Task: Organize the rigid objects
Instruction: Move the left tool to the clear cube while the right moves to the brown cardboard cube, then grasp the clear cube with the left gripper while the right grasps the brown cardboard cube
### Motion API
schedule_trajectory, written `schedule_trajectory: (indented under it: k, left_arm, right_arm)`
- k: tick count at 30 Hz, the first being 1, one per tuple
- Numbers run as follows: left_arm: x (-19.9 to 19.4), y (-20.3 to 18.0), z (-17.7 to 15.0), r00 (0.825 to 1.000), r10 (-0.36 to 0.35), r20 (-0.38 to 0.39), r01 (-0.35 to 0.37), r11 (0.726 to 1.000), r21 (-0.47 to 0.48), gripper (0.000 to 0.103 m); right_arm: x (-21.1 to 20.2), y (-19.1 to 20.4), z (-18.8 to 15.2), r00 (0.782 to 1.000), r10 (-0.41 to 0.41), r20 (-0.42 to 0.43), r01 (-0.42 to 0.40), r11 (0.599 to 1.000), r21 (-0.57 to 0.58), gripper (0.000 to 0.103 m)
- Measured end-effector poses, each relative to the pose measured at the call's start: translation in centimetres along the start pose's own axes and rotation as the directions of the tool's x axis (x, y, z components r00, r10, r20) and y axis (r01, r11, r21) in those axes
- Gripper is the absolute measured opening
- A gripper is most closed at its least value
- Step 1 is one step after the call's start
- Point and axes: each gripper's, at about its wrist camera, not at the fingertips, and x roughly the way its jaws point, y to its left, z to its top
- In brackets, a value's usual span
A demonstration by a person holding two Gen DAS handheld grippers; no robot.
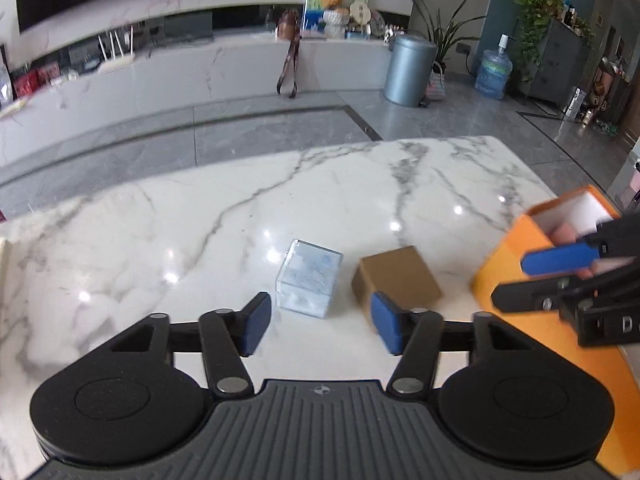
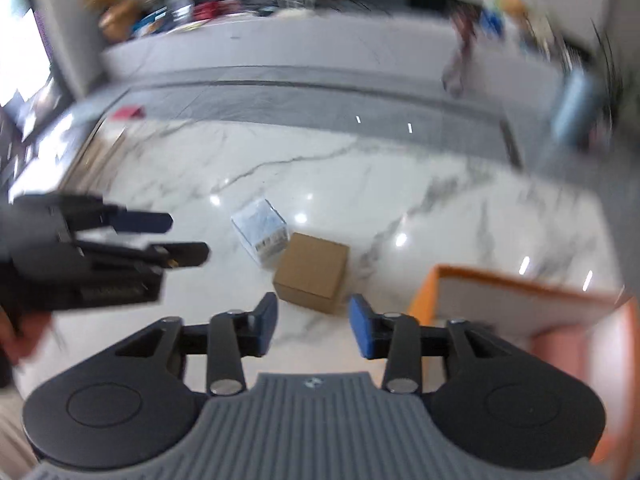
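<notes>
While both grippers are held above the marble table [image 1: 200, 208], nothing is gripped by either. The left gripper [image 1: 320, 322] is seen with its jaws well apart, above and short of the clear plastic box [image 1: 310, 282] and the brown cardboard box [image 1: 396, 278], which lie side by side near the table's middle. The right gripper [image 2: 313, 326] is seen partly open, empty, just beside the orange box [image 2: 520, 300], whose open white inside shows at the right.
</notes>
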Motion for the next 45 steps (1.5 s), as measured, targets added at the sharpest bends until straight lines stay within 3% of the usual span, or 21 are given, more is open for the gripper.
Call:
schedule_trajectory:
  k: [4,8,11,17,23,27,30,36,40,45]
  left_arm:
    - [3.5,0.4,0.5,1.0,0.004,-0.023,-0.003,0.999,0.05,0.076]
    - [5.8,0.7,0.7,0.998,0.024,-0.051,-0.02,0.996,0.085,0.076]
    - [6.8,0.8,0.9,0.998,0.005,-0.068,0.002,0.996,0.093,0.075]
    - [7.5,1.3,1.1,0.997,-0.02,-0.077,0.026,0.996,0.084,0.056]
    - [6.0,2.6,0.3,0.99,0.035,-0.137,-0.031,0.999,0.031,0.054]
    - [4.6,3.6,-0.9,0.982,0.056,-0.179,-0.058,0.998,-0.007,0.054]
    - [4.3,3.8,-1.4,0.981,0.067,-0.183,-0.072,0.997,-0.022,0.057]
    - [5.4,3.3,-2.2,0.98,0.104,-0.169,-0.111,0.993,-0.035,0.054]
    - [4.1,3.7,-2.8,0.982,0.087,-0.165,-0.11,0.985,-0.131,0.054]
    - [-0.7,3.3,-4.5,0.99,0.069,-0.127,-0.101,0.96,-0.261,0.054]
  right_arm:
    - [3.3,-0.9,0.9,0.999,0.017,-0.034,-0.011,0.986,0.166,0.054]
    - [5.2,-1.8,1.7,0.999,0.033,-0.037,-0.023,0.97,0.243,0.059]
    - [6.2,-1.8,2.4,0.999,0.042,-0.033,-0.032,0.967,0.252,0.067]
    - [7.8,-1.5,3.1,0.999,0.01,-0.039,-0.001,0.975,0.222,0.068]
    - [9.6,-1.5,3.3,0.999,0.013,-0.053,-0.001,0.976,0.218,0.078]
    - [11.0,-0.7,3.3,0.997,-0.005,-0.079,0.019,0.984,0.175,0.076]
    - [12.2,-0.5,3.0,0.994,-0.01,-0.112,0.028,0.987,0.161,0.063]
    - [11.7,-0.5,1.6,0.992,-0.001,-0.126,0.022,0.987,0.161,0.062]
    - [10.4,-0.6,-0.2,0.99,0.021,-0.14,0.002,0.986,0.168,0.062]
    - [8.6,-0.5,-2.8,0.987,0.07,-0.145,-0.039,0.977,0.209,0.061]
